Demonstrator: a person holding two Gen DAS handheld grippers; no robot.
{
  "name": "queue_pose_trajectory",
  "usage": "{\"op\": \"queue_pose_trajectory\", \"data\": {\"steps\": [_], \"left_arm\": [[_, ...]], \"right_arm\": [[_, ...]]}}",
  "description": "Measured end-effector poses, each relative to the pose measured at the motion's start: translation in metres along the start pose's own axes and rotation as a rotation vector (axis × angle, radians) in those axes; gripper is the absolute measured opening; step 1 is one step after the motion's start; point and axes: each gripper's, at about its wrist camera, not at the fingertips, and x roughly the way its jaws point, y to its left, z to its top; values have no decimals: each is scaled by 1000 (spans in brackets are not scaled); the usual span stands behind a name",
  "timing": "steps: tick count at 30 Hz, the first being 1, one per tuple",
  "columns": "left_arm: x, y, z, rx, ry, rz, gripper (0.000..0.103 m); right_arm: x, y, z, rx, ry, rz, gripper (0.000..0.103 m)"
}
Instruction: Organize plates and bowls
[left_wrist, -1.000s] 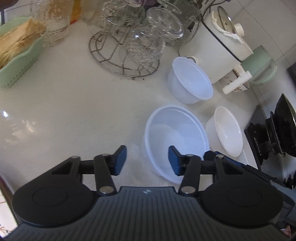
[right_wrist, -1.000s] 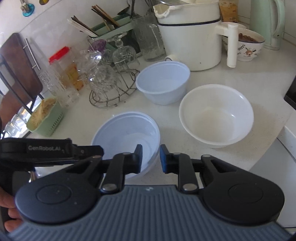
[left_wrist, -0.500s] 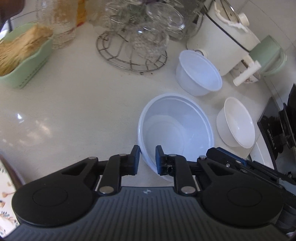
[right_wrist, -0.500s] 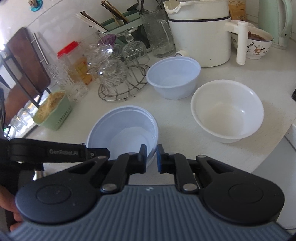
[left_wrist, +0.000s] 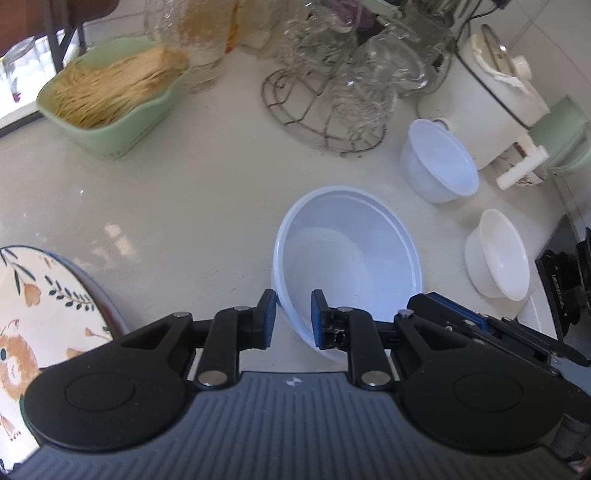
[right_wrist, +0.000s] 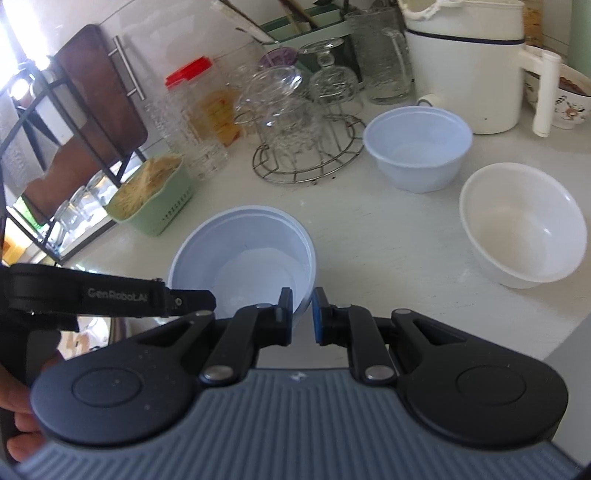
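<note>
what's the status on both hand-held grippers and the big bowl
Left hand-held gripper and right hand-held gripper both clamp the large bluish bowl's near rim. Floral plate beside it.

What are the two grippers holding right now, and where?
Both hold the large pale blue bowl by its near rim: left gripper, right gripper.

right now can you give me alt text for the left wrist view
The left gripper pinches the near rim of a large translucent white plastic bowl on a pale counter. Two smaller white bowls sit to the right, a floral plate at lower left.
</note>
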Motion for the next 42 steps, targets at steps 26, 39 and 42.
{"op": "queue_pose_trajectory", "data": {"steps": [26, 39, 42], "left_arm": [[-18, 6, 3, 22, -32, 145, 62], [-85, -19, 11, 124, -166, 144, 65], [-99, -25, 11, 118, -189, 126, 65]], "right_arm": [[-12, 11, 7, -39, -10, -21, 16], [-62, 16, 37, -48, -136, 10, 16], [-75, 18, 42, -61, -167, 14, 16]]}}
